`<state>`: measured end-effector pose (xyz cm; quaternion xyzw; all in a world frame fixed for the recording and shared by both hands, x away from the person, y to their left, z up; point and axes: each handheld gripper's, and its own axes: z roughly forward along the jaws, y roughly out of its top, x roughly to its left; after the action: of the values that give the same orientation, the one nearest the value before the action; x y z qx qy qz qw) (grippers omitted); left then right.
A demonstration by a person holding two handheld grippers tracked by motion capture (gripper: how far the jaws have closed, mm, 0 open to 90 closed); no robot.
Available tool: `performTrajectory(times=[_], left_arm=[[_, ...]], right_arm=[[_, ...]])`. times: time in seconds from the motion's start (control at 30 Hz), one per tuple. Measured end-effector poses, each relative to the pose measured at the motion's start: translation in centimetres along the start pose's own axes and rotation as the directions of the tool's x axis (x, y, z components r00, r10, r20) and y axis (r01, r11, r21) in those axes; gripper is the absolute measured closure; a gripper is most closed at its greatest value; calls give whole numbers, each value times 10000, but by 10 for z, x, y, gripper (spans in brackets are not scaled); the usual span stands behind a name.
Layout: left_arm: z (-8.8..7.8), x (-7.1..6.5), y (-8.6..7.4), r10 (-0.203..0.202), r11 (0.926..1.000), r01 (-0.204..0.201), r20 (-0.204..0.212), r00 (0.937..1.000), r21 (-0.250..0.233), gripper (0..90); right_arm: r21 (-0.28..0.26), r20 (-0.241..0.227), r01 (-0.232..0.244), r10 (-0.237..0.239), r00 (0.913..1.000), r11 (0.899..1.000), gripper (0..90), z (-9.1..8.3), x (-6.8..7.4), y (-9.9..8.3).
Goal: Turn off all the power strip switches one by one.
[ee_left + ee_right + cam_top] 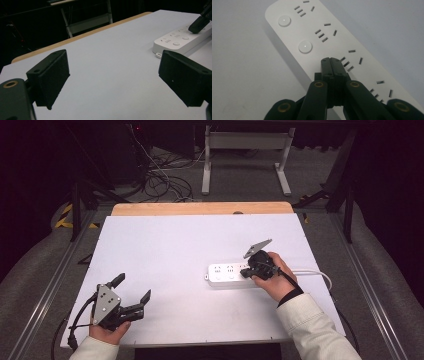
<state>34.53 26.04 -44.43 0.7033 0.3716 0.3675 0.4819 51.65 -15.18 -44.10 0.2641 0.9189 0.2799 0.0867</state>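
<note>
A white power strip (225, 274) lies on the white table (165, 245), right of the middle. It has round buttons (305, 46) and socket slots along its top. My right gripper (246, 272) is shut with nothing between its jaws. Its joined tips (330, 60) point down onto the strip (312, 27), in line with the row of buttons and next to the third socket. My left gripper (133, 288) stands open over bare table near the front left corner. Its two black jaws (113, 77) are wide apart and face the strip (180, 40) and the right gripper (198, 25).
The strip's white cable (315, 272) runs off to the right edge of the table. A wooden strip (200, 208) borders the far edge. Beyond it are a white metal frame (245, 150) and loose cables (165, 180) on the floor.
</note>
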Motion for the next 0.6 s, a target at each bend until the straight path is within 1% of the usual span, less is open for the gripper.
performTrajectory(times=[0.1, 0.27, 0.37, 0.47, 0.53, 0.57, 0.6], left_arm=[[0, 0, 0, 21, 10000, -21, -11, 10000, -15, 103], [0, 0, 0, 17, 10000, -17, -11, 10000, -29, 103], [0, 0, 0, -1, 10000, 1, 2, 10000, -25, 103], [-1, 0, 0, 7, 10000, -7, 6, 10000, -25, 103], [-1, 0, 0, 13, 10000, -13, 8, 10000, -25, 103], [-1, 0, 0, 10, 10000, -10, 4, 10000, -29, 103], [-1, 0, 0, -2, 10000, 2, -10, 10000, -42, 103]], right_arm=[[35, 61, 88, -89, 9999, 10000, 900, 0, 1, 1], [70, 55, -54, 54, 10000, 10000, 900, 0, 1, 1], [174, 164, 49, -52, 9999, 9998, 900, 1, 3, 1], [161, 163, -91, 88, 9998, 9998, 900, 1, 2, 2], [79, 149, -89, 88, 9998, 9999, 900, 1, 2, 1], [-256, 105, -38, 41, 9999, 9997, 900, -3, 2, 1], [-529, 151, 117, -109, 9998, 9985, 900, -8, 3, 1]])
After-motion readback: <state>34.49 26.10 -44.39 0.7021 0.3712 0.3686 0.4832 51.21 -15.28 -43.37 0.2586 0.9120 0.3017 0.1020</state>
